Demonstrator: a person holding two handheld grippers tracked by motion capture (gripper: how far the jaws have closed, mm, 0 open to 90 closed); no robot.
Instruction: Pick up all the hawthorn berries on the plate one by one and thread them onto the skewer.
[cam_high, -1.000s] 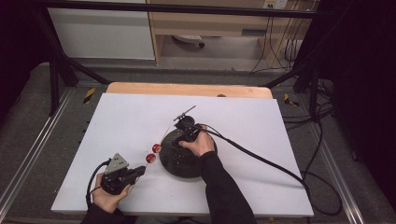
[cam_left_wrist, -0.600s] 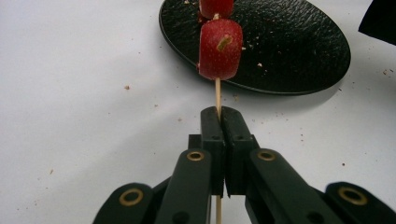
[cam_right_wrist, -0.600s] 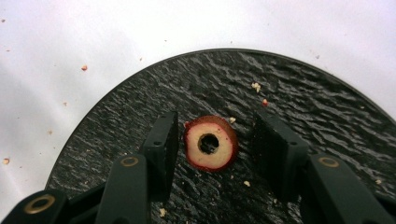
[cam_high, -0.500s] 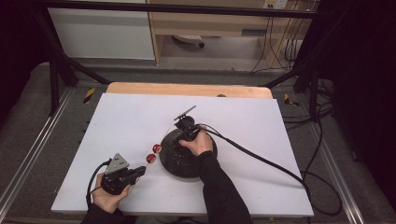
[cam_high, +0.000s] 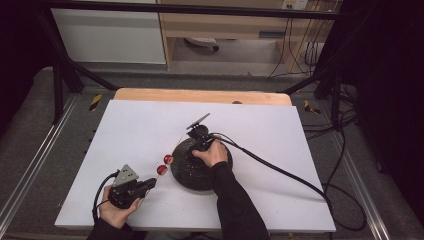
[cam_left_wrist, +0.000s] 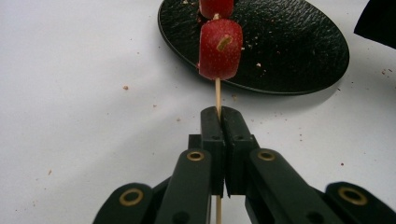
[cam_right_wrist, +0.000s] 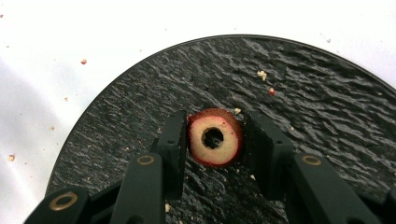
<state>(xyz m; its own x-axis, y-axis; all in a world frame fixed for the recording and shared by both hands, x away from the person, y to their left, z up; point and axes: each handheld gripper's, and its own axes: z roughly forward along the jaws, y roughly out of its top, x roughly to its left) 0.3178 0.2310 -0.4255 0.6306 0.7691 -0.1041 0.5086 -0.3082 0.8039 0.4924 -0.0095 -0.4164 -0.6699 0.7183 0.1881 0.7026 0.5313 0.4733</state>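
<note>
- The right gripper (cam_right_wrist: 214, 140) stood over the black plate (cam_high: 220, 177), near the middle of the tabletop (cam_high: 280, 135). Its jaws had just been closing and were clamped on a cored red fruit piece (cam_right_wrist: 215, 138) lying on the plate.
- The piece sat between the pads with its cut face and centre hole turned toward the gripper camera, so the hole's axis ran along the jaws.
- The left gripper (cam_left_wrist: 219, 116) rested toward the near left corner of the tabletop, jaws together on the bare end of a thin wooden skewer (cam_left_wrist: 217, 95).
- The skewer's long axis ran from the left gripper (cam_high: 145, 184) up and right toward the plate's left rim. Two red pieces (cam_high: 165, 165) were already threaded on it, the far one above the rim.
- The governing relation: the held piece lay right of and beyond the skewer's free tip, and the right gripper (cam_high: 199, 142) was the nearer one to it.
- The likely next move required lifting the piece and lining its hole up with the skewer's axis at the tip; a tilted hole would probably jam or split the piece.
- Open room lay left of the plate and toward the far edge; the right gripper's cable (cam_high: 280, 172) trailed toward the right edge, well apart from that path.
</note>
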